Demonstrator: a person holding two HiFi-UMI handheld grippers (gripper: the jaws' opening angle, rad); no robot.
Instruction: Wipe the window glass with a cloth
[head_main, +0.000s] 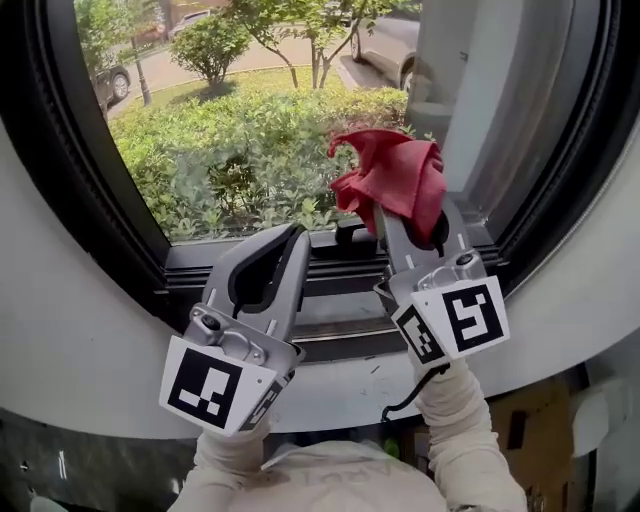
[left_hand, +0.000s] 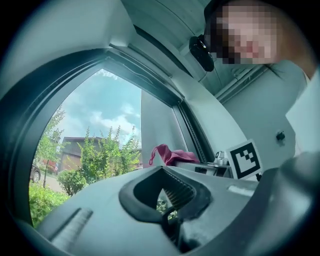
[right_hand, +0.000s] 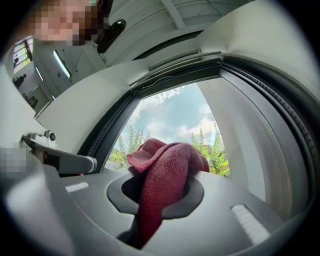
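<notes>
The window glass looks out on green shrubs. A red cloth is bunched in front of the pane's lower right part, and my right gripper is shut on it. In the right gripper view the cloth hangs out between the jaws of the gripper, with the glass behind. My left gripper is held just left of it, above the sill, its jaws shut with nothing in them. The left gripper view shows those jaws closed, the cloth to the right and the glass ahead.
A dark window frame and a sill track border the pane. A curved white wall lies below it. A vertical mullion stands right of the cloth. A cardboard box sits at the lower right.
</notes>
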